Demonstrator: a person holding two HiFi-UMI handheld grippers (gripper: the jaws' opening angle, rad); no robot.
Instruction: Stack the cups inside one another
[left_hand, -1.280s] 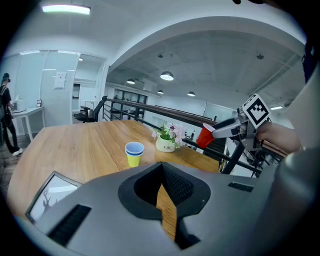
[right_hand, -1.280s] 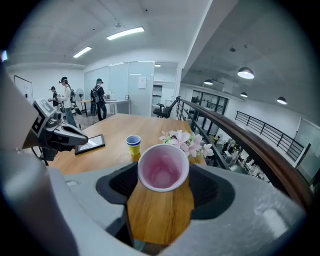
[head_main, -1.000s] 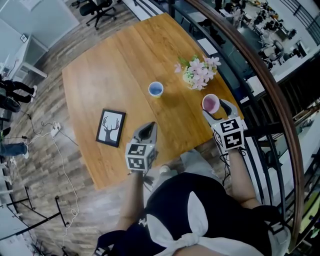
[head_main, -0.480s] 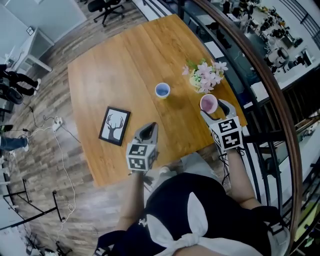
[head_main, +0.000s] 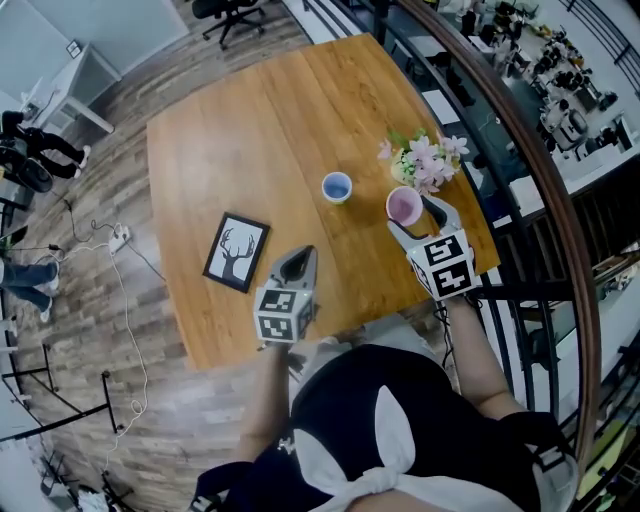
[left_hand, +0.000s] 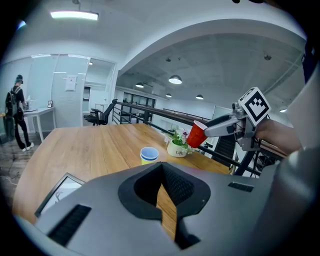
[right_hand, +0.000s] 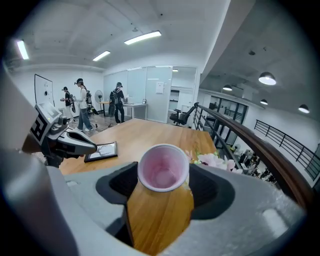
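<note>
Carrying the red cup (head_main: 404, 205) nearer the blue cup (head_main: 337, 186) than before, my right gripper (head_main: 413, 212) clamps it in its jaws; my left gripper (head_main: 299, 255) has jaws together, empty.

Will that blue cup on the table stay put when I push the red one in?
Probably not firmly: the blue cup looks small and light, standing free on the smooth table, so it may slide. Pushed off-centre, it could tip; nothing braces it.

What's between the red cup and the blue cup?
Nothing but bare table, seen in the head view. The red cup, held by the right gripper, has a clear stretch to the blue cup; the flowers stand aside.
</note>
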